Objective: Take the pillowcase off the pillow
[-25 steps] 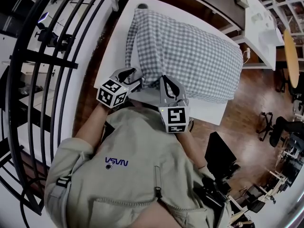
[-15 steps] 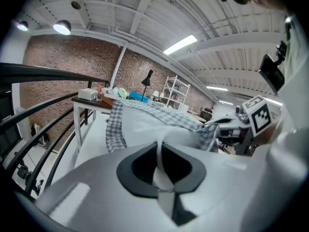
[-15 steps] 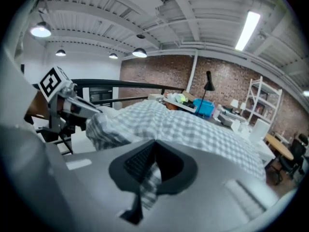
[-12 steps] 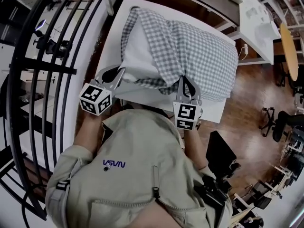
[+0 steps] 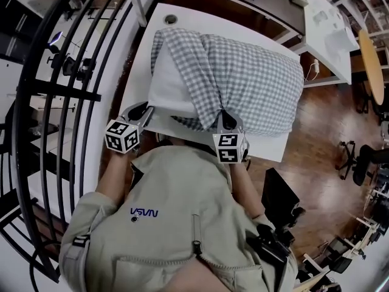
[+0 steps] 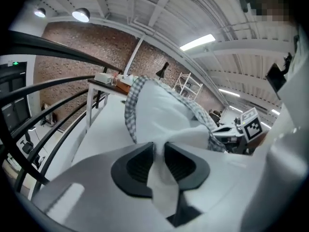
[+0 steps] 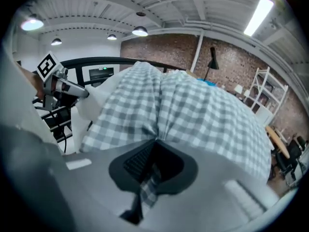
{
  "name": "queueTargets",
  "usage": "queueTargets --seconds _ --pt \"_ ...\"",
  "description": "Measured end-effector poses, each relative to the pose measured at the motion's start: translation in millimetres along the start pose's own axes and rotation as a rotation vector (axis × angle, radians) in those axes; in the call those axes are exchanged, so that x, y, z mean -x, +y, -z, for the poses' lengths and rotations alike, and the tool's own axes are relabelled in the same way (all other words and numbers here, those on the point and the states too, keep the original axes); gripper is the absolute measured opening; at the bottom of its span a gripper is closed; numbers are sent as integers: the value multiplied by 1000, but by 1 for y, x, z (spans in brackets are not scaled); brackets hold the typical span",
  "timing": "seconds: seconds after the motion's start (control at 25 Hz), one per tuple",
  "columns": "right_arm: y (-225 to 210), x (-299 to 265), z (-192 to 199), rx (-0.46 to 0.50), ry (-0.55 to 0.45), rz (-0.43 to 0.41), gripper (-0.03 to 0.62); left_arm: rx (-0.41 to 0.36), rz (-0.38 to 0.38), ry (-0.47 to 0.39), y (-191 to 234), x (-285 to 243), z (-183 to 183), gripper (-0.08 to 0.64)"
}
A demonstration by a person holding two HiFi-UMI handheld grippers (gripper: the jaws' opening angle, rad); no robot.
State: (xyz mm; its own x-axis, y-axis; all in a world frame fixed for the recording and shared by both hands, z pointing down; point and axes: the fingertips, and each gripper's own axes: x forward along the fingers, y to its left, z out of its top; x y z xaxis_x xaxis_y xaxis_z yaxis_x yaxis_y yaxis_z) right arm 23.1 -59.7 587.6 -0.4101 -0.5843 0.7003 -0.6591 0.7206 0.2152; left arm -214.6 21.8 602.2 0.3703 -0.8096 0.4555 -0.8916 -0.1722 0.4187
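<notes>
The pillow [image 5: 165, 93] lay on the table [image 5: 270, 146], its white near left end bare of the checked pillowcase [image 5: 258, 78]. The left gripper [image 6: 159, 153] pinched a fold of white pillow cloth. Its jaws had just eased open slightly, perhaps loosening the hold. The right gripper [image 7: 153, 154] was clamped on bunched pillowcase at the near edge.

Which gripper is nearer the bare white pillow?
Left. The left gripper has a corner of the pillow between its jaws, which just opened a little; the right gripper grips the checked pillowcase beside it.
</notes>
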Motion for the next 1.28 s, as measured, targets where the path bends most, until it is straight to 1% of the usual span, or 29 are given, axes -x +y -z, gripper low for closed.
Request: queueTargets --seconds 0.08,0.12,0.16,0.24,0.28,0.36,0.44,0.56,0.68,0.72,0.76,0.84,0.88,0.92,0.96,1.0,1.04,1.08,1.16,1.24,1.28 --pt "-5 0 -5 -34 -32 -19 8 -43 -1 -57 -11 8 -27 133" --pt "-6 0 -7 -54 -42 -35 8 -66 -10 -94 -15 11 -43 172" --pt "-6 -1 -8 -71 -49 -54 8 -85 -20 -136 -18 12 -60 195" --pt "-3 -4 -7 -88 -60 -90 8 -109 -41 -211 -22 9 -92 199" --pt "-2 -4 -7 -89 -68 -103 8 -121 -52 -231 -23 3 -105 199" --pt "1 -2 -8 -91 -81 -135 8 -147 -84 -237 -21 -13 -121 202" --pt "6 0 -7 -95 -84 -179 12 -153 -120 -217 -13 -30 -128 206" --pt "10 1 -11 -74 -76 -227 18 -134 -154 -183 9 -53 -133 227" --pt "18 -1 -20 -65 -65 -228 21 -102 -167 -150 37 -68 -135 255" --pt "21 1 -22 -76 -58 -222 21 -77 -150 -139 42 -73 -135 268" --pt "22 4 -25 -90 -50 -215 21 -49 -116 -126 43 -81 -134 273" --pt "25 9 -33 -115 -31 -214 21 -4 -13 -94 38 -100 -134 273" --pt "27 13 -40 -123 -25 -226 30 11 45 -77 34 -108 -134 262" --pt "32 17 -51 -131 -30 -250 37 19 96 -65 30 -113 -134 221" --pt "36 23 -65 -141 -50 -282 39 15 135 -61 26 -113 -135 199" --pt "40 30 -83 -148 -85 -315 45 3 157 -63 23 -111 -136 154" --pt "42 37 -102 -150 -129 -343 60 -12 165 -71 21 -107 -138 114" --pt "41 43 -121 -147 -177 -362 67 -24 161 -83 18 -103 -137 91" --pt "33 49 -158 -144 -268 -378 67 -46 143 -109 8 -95 -133 72" --pt "22 40 -195 -145 -341 -356 80 -72 120 -129 -4 -84 -127 60" --pt "16 30 -211 -134 -364 -328 108 -89 112 -136 -10 -78 -126 57"
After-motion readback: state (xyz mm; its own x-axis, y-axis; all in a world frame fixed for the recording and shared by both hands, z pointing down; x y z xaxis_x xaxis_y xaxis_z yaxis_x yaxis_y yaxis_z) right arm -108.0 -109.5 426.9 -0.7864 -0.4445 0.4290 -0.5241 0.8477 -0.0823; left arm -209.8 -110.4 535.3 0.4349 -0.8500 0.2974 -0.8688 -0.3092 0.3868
